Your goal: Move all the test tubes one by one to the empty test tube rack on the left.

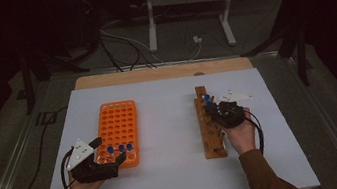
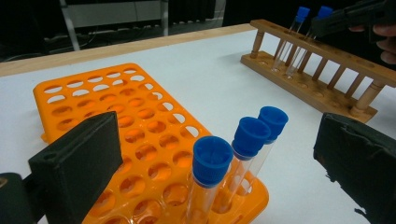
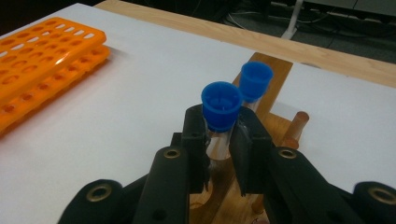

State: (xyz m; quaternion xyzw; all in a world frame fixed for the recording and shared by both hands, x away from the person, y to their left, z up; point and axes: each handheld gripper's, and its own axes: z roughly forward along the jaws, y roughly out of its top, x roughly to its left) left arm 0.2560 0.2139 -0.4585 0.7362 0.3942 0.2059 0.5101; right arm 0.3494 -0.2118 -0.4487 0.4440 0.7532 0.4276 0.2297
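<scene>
An orange tube rack (image 1: 117,122) lies left of centre on the white table. Three blue-capped test tubes (image 2: 243,140) stand at its near right corner. My left gripper (image 1: 110,156) is open, its jaws standing wide on either side of those tubes (image 1: 119,148) without touching them. A wooden rack (image 1: 208,139) lies to the right with two blue-capped tubes standing in it. My right gripper (image 3: 219,126) is shut on the nearer tube (image 3: 221,105) just below its cap. The second tube (image 3: 256,80) stands right behind it. The left gripper view also shows the right gripper (image 2: 322,25) at the wooden rack (image 2: 322,70).
The white sheet (image 1: 178,174) covers a wooden tabletop whose far edge (image 1: 153,72) shows beyond it. Most holes of the orange rack hold nothing. Bare white surface lies between the two racks. Cables and a stand's legs (image 1: 185,16) are on the floor beyond the table.
</scene>
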